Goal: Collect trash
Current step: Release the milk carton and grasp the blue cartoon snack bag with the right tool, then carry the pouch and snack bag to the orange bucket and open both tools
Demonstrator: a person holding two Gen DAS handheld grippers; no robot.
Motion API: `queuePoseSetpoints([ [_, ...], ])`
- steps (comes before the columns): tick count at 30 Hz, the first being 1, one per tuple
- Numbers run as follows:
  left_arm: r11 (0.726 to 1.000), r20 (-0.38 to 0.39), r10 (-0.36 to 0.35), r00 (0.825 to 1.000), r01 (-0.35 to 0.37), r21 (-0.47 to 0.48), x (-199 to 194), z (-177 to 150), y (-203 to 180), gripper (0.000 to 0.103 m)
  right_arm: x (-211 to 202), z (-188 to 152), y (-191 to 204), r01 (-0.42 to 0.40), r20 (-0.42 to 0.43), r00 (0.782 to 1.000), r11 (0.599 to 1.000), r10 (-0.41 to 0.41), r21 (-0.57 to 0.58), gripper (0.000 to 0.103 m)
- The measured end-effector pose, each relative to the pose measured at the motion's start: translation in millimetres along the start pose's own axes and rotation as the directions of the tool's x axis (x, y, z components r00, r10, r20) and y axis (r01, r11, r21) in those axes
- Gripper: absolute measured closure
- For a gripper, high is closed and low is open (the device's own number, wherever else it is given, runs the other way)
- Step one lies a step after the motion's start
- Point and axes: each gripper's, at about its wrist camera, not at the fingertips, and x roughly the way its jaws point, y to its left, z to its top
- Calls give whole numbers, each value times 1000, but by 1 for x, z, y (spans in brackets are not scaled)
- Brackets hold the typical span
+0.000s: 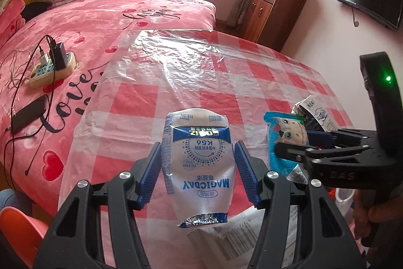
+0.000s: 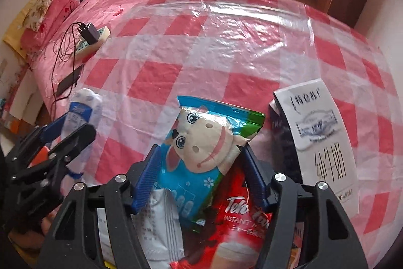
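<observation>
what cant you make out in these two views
- Left wrist view: the milk carton is mostly hidden behind the right gripper.
- Right wrist view: the red Instant sachet is overlapped by the cow packet; its name is incomplete.
- White printed packet: text too small.

Table: red-and-white checked cloth under clear glossy plastic film. Centre of left view: white crumpled foil pouch, blue band, dotted blue ring. Centre of right view: cyan snack bag, cream cartoon cow, green corner. Lower centre: red instant-drink packet, white lettering. Bed, upper left: pink cover, red hearts, black script. Claw pads: ribbed blue.
</observation>
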Motion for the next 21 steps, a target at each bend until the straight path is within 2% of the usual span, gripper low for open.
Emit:
queuePoseSetpoints([
  [4,1000,0,-8,1000,8,-11,-5,-6,4,44,0,-4,8,27,47,999,999,-25,-37,51],
  [9,999,-4,-20,1000,20,-30,-12,-15,9,44,-6,-10,5,-11,117,993,999,17,-45,63],
  [12,999,0,-33,999,32,-43,-18,-21,12,44,-9,-14,2,-44,153,987,998,49,-36,66],
  [16,998,8,-39,999,40,-56,-27,-25,16,44,-19,-22,-3,-90,215,973,996,89,-1,68],
  [21,997,16,-40,999,41,-66,-37,-32,21,44,-42,-31,-9,-135,323,940,990,114,44,68],
])
